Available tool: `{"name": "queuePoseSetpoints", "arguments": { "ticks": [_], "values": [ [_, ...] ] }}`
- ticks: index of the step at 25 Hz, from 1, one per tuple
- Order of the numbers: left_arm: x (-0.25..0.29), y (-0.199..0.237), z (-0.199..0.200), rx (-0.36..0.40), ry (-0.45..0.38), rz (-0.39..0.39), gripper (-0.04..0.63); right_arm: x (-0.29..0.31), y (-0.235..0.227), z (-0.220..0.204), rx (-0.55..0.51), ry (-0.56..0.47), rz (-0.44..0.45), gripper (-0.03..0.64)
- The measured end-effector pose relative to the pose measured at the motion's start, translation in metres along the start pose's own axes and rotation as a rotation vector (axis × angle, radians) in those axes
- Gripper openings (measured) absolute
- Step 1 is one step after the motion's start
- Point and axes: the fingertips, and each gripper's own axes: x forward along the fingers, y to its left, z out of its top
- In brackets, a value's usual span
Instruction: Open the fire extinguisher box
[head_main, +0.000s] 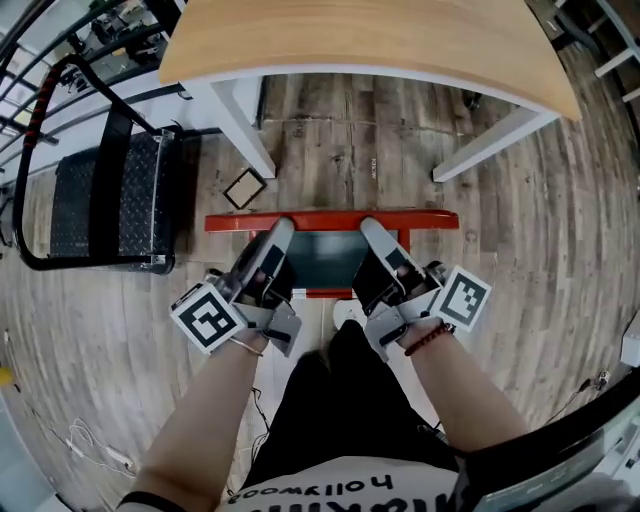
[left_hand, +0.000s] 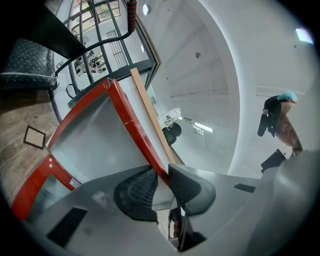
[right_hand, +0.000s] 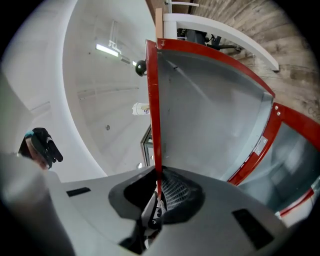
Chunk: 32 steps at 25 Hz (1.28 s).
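The only writing we can read is the white print on the person's dark shirt (head_main: 330, 490), upside down in the head view; one word looks like "hollywood". The cubes on both claws carry black-and-white square patterns, not words.

The fire extinguisher box (right_hand: 294, 125) lies on the wooden floor (head_main: 540, 230), just in front of a table (head_main: 370, 40) with a pale wood top, between its white legs. Its lid (head_main: 330, 219), a red frame around a grey panel, is tilted up away from the box.

The left claw (head_main: 280, 228) is clamped on the long red edge of the lid towards its left end; in the left gripper view that edge runs straight in between the dark ribbed pads (left_hand: 137, 192). The right claw (head_main: 372, 228) is clamped on the same edge nearer the right end, with the thin red rim pinched between its pads (right_hand: 175, 192).

We cannot tell what the box holds; the views show only the lid's panel and part of the red body.

A black hand truck (head_main: 110, 200) stands on the floor well to the left, and a small square frame (head_main: 244, 187) lies beside the table's left leg.
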Motion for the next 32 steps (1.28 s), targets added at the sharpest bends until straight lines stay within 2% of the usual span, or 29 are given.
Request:
{"name": "queuePoseSetpoints", "arguments": {
  "ticks": [7,11,16,25,32],
  "values": [
    [0.013,0.005,0.005,-0.145,-0.059,0.030,0.061,0.010,-0.004,0.011,0.043,0.035,-0.035,0.032],
    [0.012,0.009,0.009,-0.154,-0.069,0.052,0.060,0.016,-0.005,0.010,0.054,0.077,-0.046,0.032],
    [0.017,0.007,0.013,-0.170,-0.071,0.044,0.058,0.021,-0.005,0.013,0.073,0.101,-0.072,0.032],
    [0.019,0.009,0.015,-0.204,-0.031,0.002,0.050,0.020,-0.010,0.013,0.092,0.041,-0.115,0.032],
    [0.036,0.013,0.028,-0.253,0.008,0.004,0.044,0.037,-0.013,0.028,0.131,-0.032,-0.150,0.032]
  ]
}}
